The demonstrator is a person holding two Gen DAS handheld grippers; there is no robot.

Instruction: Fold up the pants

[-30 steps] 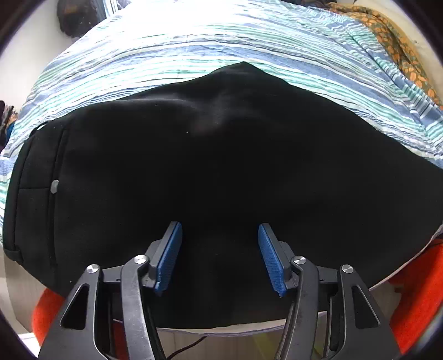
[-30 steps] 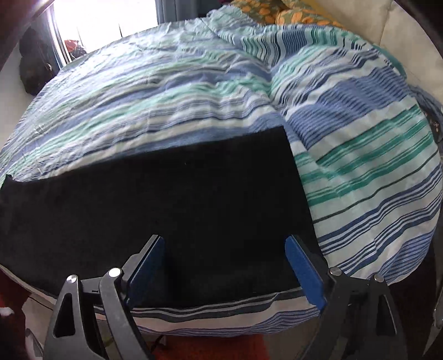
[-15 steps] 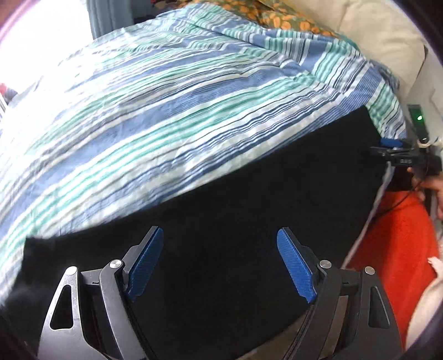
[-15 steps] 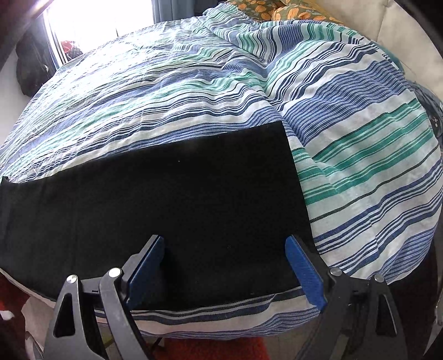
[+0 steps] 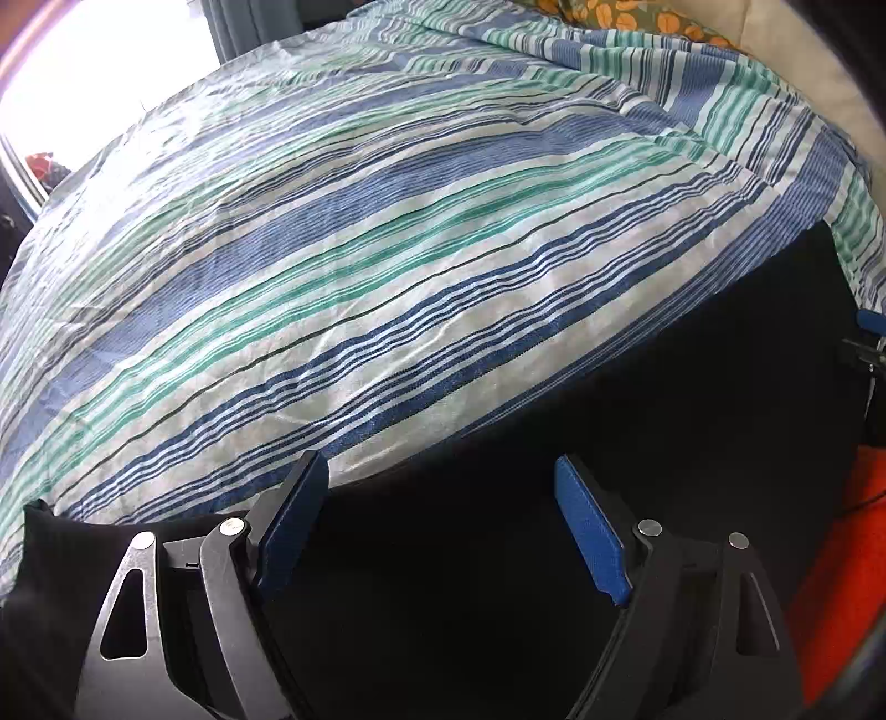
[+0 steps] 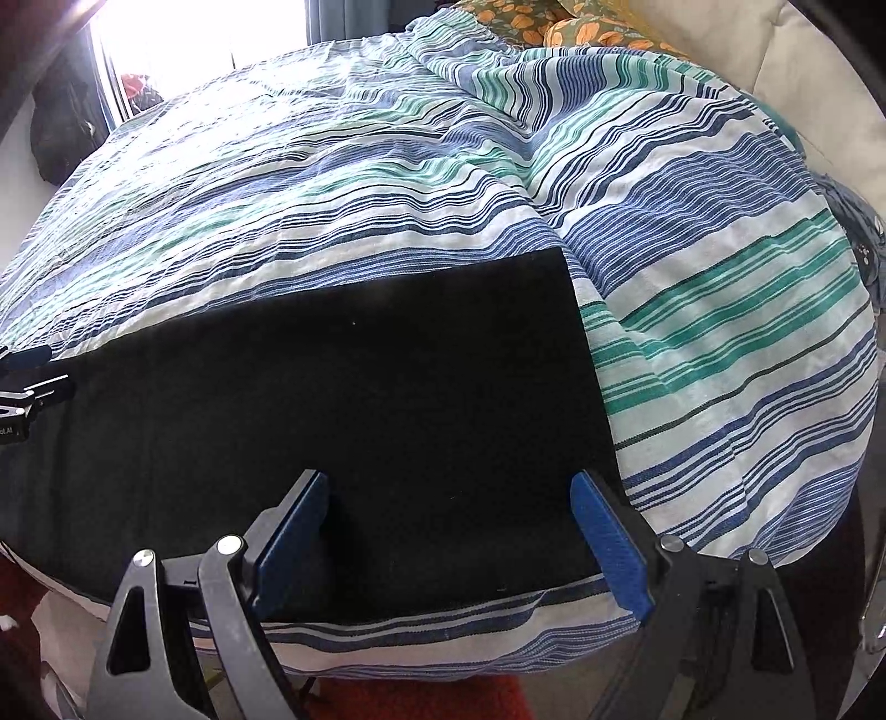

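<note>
On the striped bedspread [image 6: 720, 343], black pants [image 6: 343, 410] laid flat near the front edge, plain dark cloth, straight hem at right, left gripper [image 5: 443, 531] jaws wide, holding nothing, poised above the cloth, right gripper [image 6: 459, 531] wide too, empty, by the hem corner.

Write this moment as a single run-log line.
black pants: flat on striped bedspread | left claw: open, just widened, over pants | right claw: open, over pants

You have strong daylight from the far-left window [image 6: 210, 33], blown out to white glare. The black pants [image 6: 343, 410] read as featureless dark. Fisheye bending and dark vignetting mark every edge; focus stays sharp.
</note>
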